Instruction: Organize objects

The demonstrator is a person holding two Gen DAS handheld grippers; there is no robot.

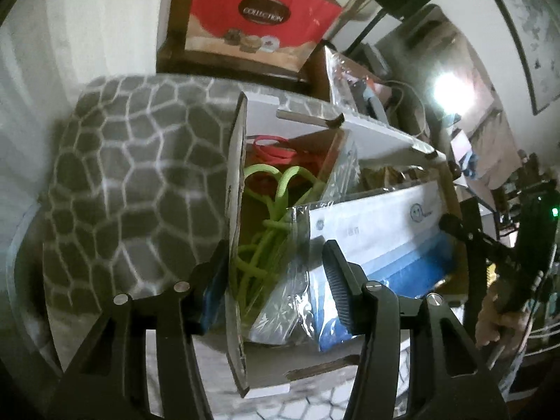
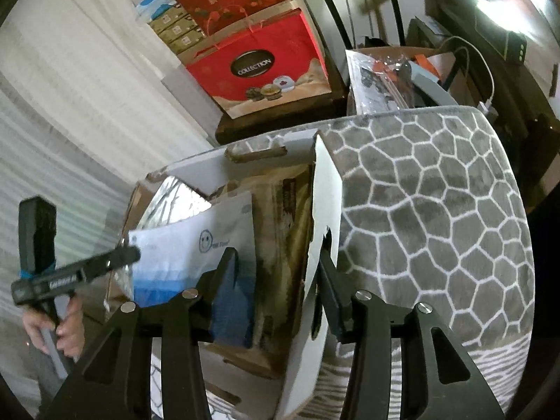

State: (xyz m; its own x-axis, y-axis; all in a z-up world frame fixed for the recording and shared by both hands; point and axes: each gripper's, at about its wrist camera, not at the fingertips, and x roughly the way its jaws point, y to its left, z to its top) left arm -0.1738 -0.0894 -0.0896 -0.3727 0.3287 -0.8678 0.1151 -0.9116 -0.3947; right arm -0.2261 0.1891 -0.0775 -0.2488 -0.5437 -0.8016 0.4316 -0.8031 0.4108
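Note:
An open cardboard box [image 1: 315, 119] sits on a grey patterned cloth [image 1: 133, 189]. It holds green cord [image 1: 273, 224], red cord [image 1: 276, 152], a silver plastic packet [image 1: 294, 301] and a white-and-blue bag [image 1: 385, 245]. My left gripper [image 1: 274, 280] is open and straddles the box's left flap [image 1: 236, 210]; its right finger is inside the box. My right gripper [image 2: 280, 287] is open and straddles the box's right flap [image 2: 323, 231]; its left finger is inside by the white-and-blue bag [image 2: 189, 245]. The box [image 2: 280, 231] fills the right wrist view's middle.
A red "Collection" gift bag [image 1: 259, 17] stands behind the box on a dark table; it also shows in the right wrist view [image 2: 259, 70]. A plastic-wrapped package [image 2: 385, 80] and cables lie at the back right. The grey cloth [image 2: 437, 217] spreads right of the box.

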